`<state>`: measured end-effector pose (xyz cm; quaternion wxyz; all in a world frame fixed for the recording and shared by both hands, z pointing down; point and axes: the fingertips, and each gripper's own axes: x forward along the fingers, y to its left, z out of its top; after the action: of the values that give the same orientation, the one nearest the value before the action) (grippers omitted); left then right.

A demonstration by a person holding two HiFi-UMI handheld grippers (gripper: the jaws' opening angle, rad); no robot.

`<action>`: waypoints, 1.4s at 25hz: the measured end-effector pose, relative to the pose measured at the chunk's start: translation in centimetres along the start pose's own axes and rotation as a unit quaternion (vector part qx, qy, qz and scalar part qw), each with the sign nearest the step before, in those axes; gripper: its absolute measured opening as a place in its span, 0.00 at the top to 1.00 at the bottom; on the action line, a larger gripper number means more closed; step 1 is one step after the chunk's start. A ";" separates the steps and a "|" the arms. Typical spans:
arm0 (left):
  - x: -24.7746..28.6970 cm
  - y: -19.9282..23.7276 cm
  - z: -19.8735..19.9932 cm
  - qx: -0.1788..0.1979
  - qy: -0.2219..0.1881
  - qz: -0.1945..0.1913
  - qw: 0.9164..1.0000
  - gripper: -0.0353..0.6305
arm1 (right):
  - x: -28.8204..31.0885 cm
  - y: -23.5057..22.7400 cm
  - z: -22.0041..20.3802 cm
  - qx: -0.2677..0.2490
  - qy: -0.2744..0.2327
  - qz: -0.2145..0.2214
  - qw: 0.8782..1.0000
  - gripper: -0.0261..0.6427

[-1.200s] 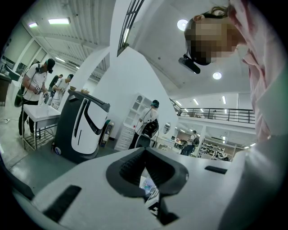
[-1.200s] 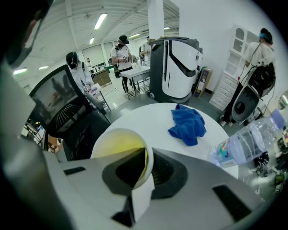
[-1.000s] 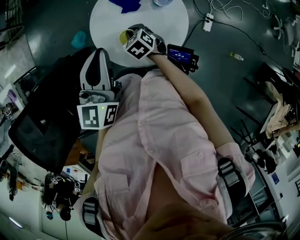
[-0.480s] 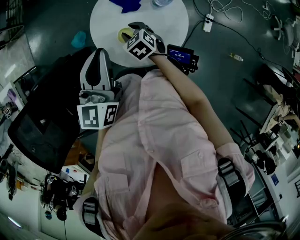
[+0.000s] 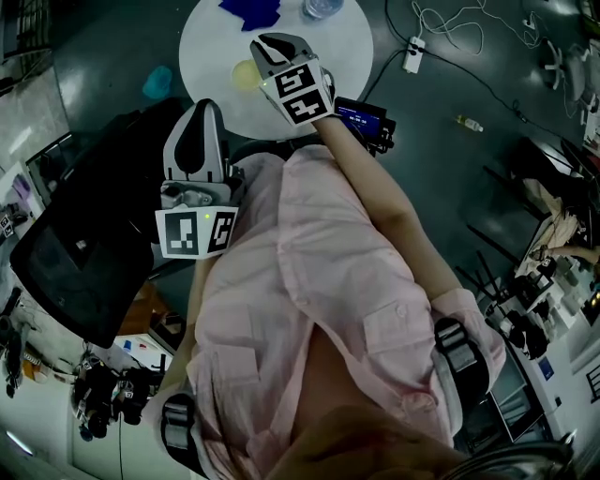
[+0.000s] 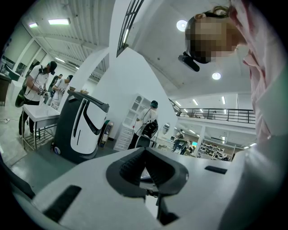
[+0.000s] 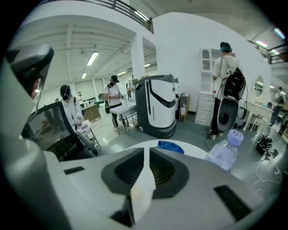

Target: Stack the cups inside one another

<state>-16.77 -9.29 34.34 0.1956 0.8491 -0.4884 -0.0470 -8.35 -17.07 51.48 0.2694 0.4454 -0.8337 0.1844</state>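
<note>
White and round, the table (image 5: pixel 342 47) is my landmark, and everything that matters lies on it or just off its edge. Off its near-left side stands a black chair (image 5: pixel 75 253), well clear of the work. My left gripper (image 6: pixel 144 152) is off the table altogether, held on the near side against the pink shirt and aimed out into the room. Its jaws are pressed together at the tips with nothing between them. My right gripper (image 7: pixel 145 157) is over the table's near half, jaws squeezed onto a thin, pale yellowish wall. I take that wall to be the rim of the yellow cup (image 5: pixel 246 73), which in the head view shows just left of the gripper, over the table's left-centre. At the table's far edge are a clear bottle (image 7: pixel 225 150) and a blue cloth (image 5: pixel 251 9). Off the table's left edge, down on the floor, is a small teal thing (image 5: pixel 157 80), and I can't tell whether it is a cup. I judge I'm in the carrying step: one cup pinched, nothing nested yet, and no second cup in sight on the table. The next move calls for finding the partner cup, bringing the yellow one upright above its mouth, centring it, and only then letting the jaws part.
</note>
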 end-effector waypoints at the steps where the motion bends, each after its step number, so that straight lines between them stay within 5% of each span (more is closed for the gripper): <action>1: 0.0 -0.3 -0.1 0.001 0.000 -0.001 1.000 0.92 | -0.5 -0.3 0.6 0.011 -0.016 -0.001 1.000 0.89; 12: 0.2 -5.6 -2.1 0.000 -0.001 -0.024 1.000 0.92 | -10.6 -2.9 4.0 0.058 -0.157 0.009 0.986 0.91; 23: 2.5 -12.5 -4.5 0.023 -0.016 -0.064 0.998 0.92 | -19.8 -9.2 0.8 0.090 -0.197 -0.058 0.975 0.91; 35: 3.7 -17.4 -6.4 0.057 -0.010 -0.076 0.995 0.92 | -24.8 -10.2 -2.2 0.097 -0.212 -0.058 0.971 0.91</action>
<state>0.95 -2.83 34.06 0.1376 0.8929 -0.4266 -0.0418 12.23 -5.34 38.63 0.0526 0.5458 -0.8227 0.1496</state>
